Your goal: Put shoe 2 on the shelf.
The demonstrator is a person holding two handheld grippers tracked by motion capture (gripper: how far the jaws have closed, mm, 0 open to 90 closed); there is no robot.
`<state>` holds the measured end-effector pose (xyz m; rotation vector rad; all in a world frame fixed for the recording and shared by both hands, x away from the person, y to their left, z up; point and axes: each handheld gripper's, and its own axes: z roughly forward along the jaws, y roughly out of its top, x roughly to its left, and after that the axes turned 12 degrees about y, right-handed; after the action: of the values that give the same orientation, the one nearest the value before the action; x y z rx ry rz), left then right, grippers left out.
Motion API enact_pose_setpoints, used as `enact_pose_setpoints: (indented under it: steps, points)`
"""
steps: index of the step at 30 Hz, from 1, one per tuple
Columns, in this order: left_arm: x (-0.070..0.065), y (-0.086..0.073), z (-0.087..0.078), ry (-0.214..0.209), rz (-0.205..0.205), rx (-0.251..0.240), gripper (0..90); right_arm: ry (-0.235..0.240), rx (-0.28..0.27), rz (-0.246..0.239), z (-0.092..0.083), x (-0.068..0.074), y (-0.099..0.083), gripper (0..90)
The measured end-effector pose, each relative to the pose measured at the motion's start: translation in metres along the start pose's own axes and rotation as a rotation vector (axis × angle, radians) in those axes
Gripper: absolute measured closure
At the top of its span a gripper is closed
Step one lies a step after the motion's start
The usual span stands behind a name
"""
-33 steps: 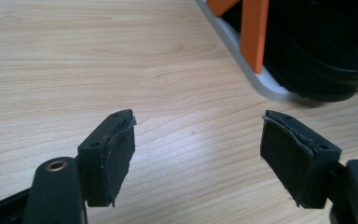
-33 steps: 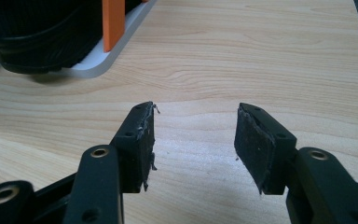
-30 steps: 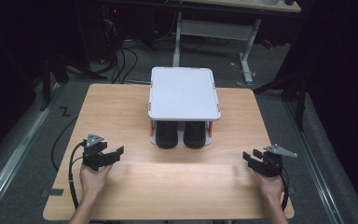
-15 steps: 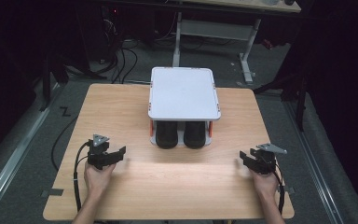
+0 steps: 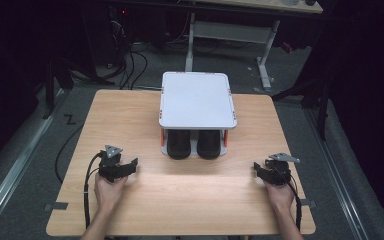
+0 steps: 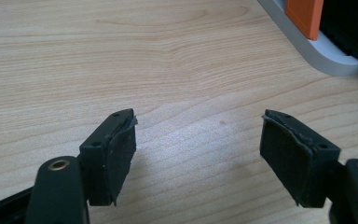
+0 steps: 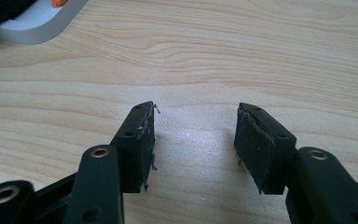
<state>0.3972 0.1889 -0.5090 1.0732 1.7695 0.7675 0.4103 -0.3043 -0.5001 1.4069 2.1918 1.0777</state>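
Note:
A white two-level rack (image 5: 197, 97) stands in the middle of the wooden table (image 5: 130, 110). Two black cylinders (image 5: 179, 145) (image 5: 209, 145) lie side by side under its top, between orange posts. My left gripper (image 5: 129, 165) hovers low over the table at the front left, open, with bare wood between its pads (image 6: 114, 154). At the front right my right gripper (image 5: 256, 170) is open too, nothing between its pads (image 7: 256, 149). The rack's grey base (image 6: 317, 51) with an orange post (image 6: 303, 16) shows ahead of the left jaws. A corner of that base (image 7: 37, 23) shows ahead of the right jaws.
The table's front edge (image 5: 180, 231) lies just behind both hands. Bare wood (image 5: 190, 185) stretches between the two grippers in front of the rack. Cables (image 5: 130, 65) and a desk frame (image 5: 230, 30) sit on the dark floor beyond the table.
Both grippers have sunk a little towards the tabletop. The right one has also shifted slightly inward, to the left. The jaws stand as wide as before.

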Motion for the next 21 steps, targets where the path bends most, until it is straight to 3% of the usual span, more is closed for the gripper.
enact_pose_setpoints:
  steps: [21]
  points:
    - [-0.0026,-0.0086,0.0070,0.050,0.050,-0.008,26.7,-0.009,0.005,0.004,0.0046,-0.0018,0.0033,38.0]
